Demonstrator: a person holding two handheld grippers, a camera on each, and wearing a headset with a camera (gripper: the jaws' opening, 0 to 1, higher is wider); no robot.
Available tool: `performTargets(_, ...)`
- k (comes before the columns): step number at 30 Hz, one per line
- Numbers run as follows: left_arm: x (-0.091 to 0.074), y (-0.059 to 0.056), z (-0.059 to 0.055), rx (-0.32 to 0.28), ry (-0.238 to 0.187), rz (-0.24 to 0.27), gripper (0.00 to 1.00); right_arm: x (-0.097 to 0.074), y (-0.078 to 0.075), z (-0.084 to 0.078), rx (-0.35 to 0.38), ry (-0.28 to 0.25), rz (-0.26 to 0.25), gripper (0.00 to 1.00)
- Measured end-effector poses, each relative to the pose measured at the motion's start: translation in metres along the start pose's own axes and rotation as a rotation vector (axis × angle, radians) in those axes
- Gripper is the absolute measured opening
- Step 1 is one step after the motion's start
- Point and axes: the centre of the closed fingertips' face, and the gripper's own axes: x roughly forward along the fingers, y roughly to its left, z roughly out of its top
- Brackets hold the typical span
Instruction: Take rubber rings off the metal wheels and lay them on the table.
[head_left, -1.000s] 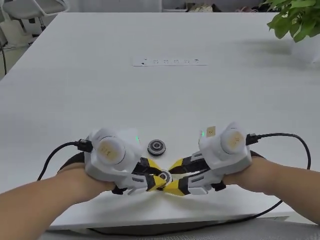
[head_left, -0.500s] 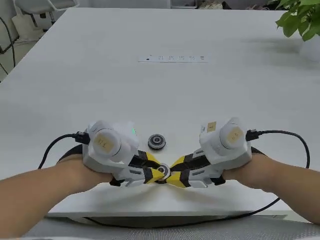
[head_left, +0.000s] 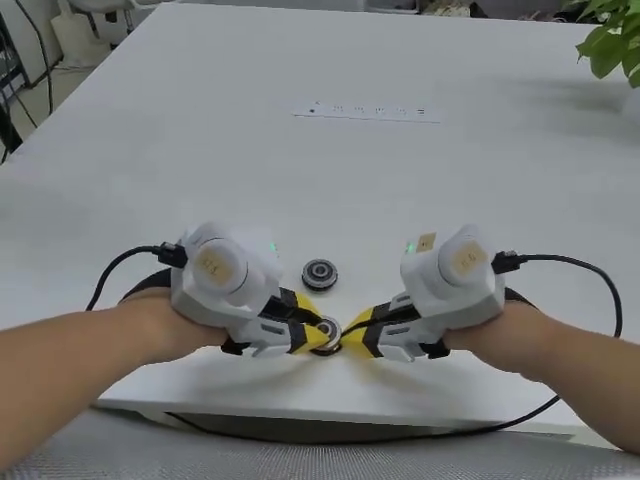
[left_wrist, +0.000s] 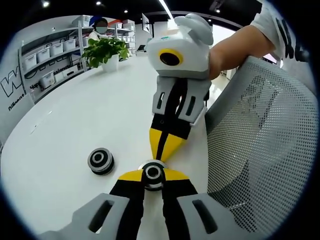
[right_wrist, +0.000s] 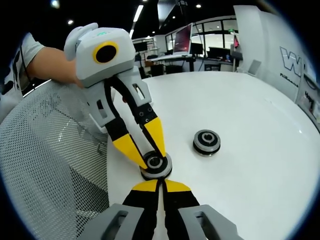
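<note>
A metal wheel (head_left: 329, 331) with a dark rubber ring is held just above the table's front edge, between both grippers. My left gripper (head_left: 312, 336) is shut on the wheel (left_wrist: 153, 174), with a yellow fingertip on either side of it. My right gripper (head_left: 352, 334) faces it, jaws pressed together on the rubber ring at the wheel's rim (right_wrist: 156, 163). A second wheel (head_left: 320, 273) with its ring on lies flat on the table just beyond the grippers, and appears in the left gripper view (left_wrist: 101, 160) and the right gripper view (right_wrist: 206, 141).
The white table (head_left: 300, 180) stretches far ahead. A flat white power strip (head_left: 365, 112) lies at the back, and a potted plant (head_left: 615, 40) stands at the far right. A mesh chair back (left_wrist: 260, 140) is close behind the table edge. Cables trail from both grippers.
The head view has shifted, so everything sits a little higher in the picture. Both grippers stay together on the same wheel, and the second wheel has not moved.
</note>
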Motion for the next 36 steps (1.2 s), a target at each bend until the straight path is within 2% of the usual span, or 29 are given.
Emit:
performTargets(1, 0.0, 0.0, 0.0, 0.001, 0.0, 0.0, 0.08, -0.001, -0.001, 0.0, 0.047, -0.002, 0.001, 0.0)
performTargets(2, 0.0, 0.0, 0.0, 0.002, 0.0, 0.0, 0.08, -0.001, -0.005, 0.0, 0.051, -0.005, -0.012, 0.0)
performTargets(3, 0.0, 0.0, 0.0, 0.0, 0.0, 0.002, 0.08, -0.001, -0.003, 0.0, 0.097, -0.016, 0.003, 0.0)
performTargets(8, 0.001, 0.0, 0.0, 0.002, 0.002, 0.008, 0.08, -0.004, -0.006, 0.001, 0.135, -0.028, -0.001, 0.0)
performTargets(13, 0.0, -0.001, 0.001, 0.001, 0.007, 0.019, 0.08, -0.005, -0.007, 0.004, 0.216, -0.044, 0.001, 0.0)
performTargets(15, 0.0, -0.001, 0.0, 0.006, 0.011, 0.023, 0.08, -0.006, -0.007, 0.005, 0.244, -0.059, 0.009, 0.0)
performTargets(17, 0.0, -0.001, 0.0, 0.008, 0.014, 0.023, 0.08, -0.008, -0.005, 0.012, 0.285, -0.102, 0.025, 0.0)
performTargets(27, 0.001, -0.001, 0.001, 0.014, 0.012, 0.019, 0.08, -0.009, -0.002, 0.013, 0.294, -0.11, 0.027, 0.0)
performTargets(36, 0.001, -0.001, 0.001, 0.014, 0.009, 0.012, 0.08, -0.007, 0.001, 0.015, 0.262, -0.106, 0.027, 0.0)
